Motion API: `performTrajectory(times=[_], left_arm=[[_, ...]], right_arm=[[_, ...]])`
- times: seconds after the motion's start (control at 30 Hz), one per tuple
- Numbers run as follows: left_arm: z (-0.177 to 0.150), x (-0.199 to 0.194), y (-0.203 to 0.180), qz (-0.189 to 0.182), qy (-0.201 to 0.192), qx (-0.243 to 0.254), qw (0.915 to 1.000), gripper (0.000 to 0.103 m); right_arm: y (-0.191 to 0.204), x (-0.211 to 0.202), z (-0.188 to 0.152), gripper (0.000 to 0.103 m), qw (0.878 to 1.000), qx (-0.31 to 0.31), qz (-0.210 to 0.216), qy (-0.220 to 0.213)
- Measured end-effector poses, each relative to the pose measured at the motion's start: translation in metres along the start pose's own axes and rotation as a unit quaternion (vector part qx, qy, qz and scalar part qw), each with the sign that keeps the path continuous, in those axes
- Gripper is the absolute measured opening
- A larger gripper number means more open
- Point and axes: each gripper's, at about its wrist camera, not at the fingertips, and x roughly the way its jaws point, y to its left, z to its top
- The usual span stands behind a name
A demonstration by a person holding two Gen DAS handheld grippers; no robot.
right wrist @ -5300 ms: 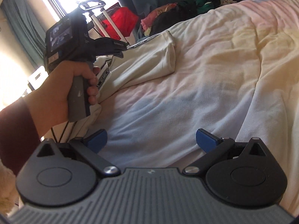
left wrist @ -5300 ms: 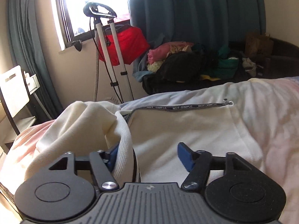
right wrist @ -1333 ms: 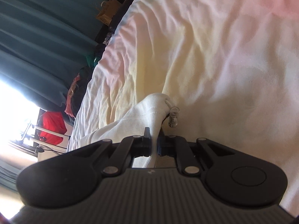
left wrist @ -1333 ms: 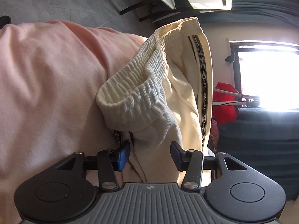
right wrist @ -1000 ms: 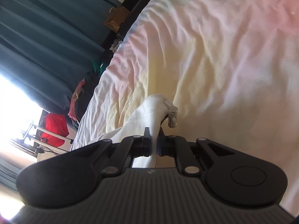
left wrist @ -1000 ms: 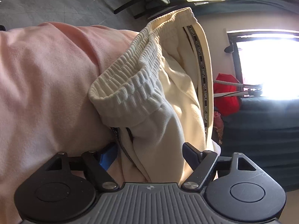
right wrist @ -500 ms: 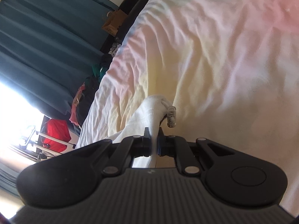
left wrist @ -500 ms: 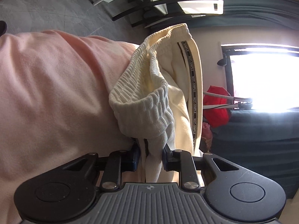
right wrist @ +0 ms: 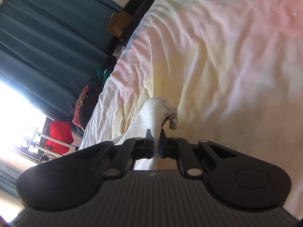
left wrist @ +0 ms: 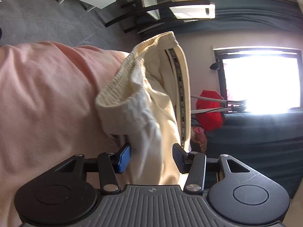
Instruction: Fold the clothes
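two claws (left wrist: pixel 151 158), one cream garment (left wrist: pixel 151 98), one bedspread (left wrist: pixel 47 94)

My left gripper (left wrist: pixel 151 158) has matte black linkage arms, 2 blue-faced pads, silver pivot screws, round caps each side of a ribbed grey housing. My right gripper (right wrist: pixel 155 144) matches, its housing darker.

Daylight pours through the window (left wrist: pixel 261 79), blown out to white glare. Near it, curtains (right wrist: pixel 37 47) stay dim. Fisheye bending warps the edges; the bedding (right wrist: pixel 236 66) blurs slightly.
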Motion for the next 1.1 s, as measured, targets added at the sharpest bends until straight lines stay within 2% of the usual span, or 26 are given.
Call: performTrajectory(times=[0.1, 0.27, 0.43, 0.63, 0.7, 0.87, 0.9, 1.0, 1.1], left_arm=[[-0.007, -0.003, -0.018, -0.006, -0.004, 0.053, 0.9986, 0.058], [-0.014, 0.001, -0.02, 0.081, 0.003, 0.08, 0.9935, 0.058], [0.001, 0.003, -0.007, 0.1, -0.012, 0.062, 0.993, 0.059], [0.006, 0.029, 0.002, 0.114, 0.008, 0.056, 0.9918, 0.059], [0.007, 0.031, 0.005, 0.111, 0.007, 0.043, 0.9928, 0.057], [0.007, 0.022, 0.002, 0.086, -0.002, 0.04, 0.9955, 0.034], [0.006, 0.019, 0.0, 0.078, -0.004, 0.042, 0.996, 0.033], [0.003, 0.0, -0.012, 0.035, -0.016, 0.057, 0.9976, 0.026], [-0.002, -0.021, -0.024, 0.004, -0.045, 0.09, 0.9949, 0.021]], right_arm=[[0.002, 0.003, 0.0, 0.01, 1.0, -0.006, -0.003, 0.0], [0.004, 0.005, -0.001, 0.01, 1.0, -0.011, -0.008, -0.001], [0.003, 0.008, -0.002, 0.01, 1.0, -0.01, -0.014, -0.002], [0.004, 0.011, -0.002, 0.01, 1.0, -0.012, -0.018, -0.002], [0.003, 0.01, -0.002, 0.01, 1.0, -0.009, -0.019, -0.002], [0.001, 0.008, -0.004, 0.01, 1.0, -0.004, -0.02, -0.002], [0.001, 0.008, -0.004, 0.01, 1.0, -0.003, -0.02, -0.002], [0.002, 0.007, -0.004, 0.01, 1.0, -0.001, -0.02, -0.002], [0.001, 0.008, -0.004, 0.01, 1.0, 0.002, -0.02, -0.002]])
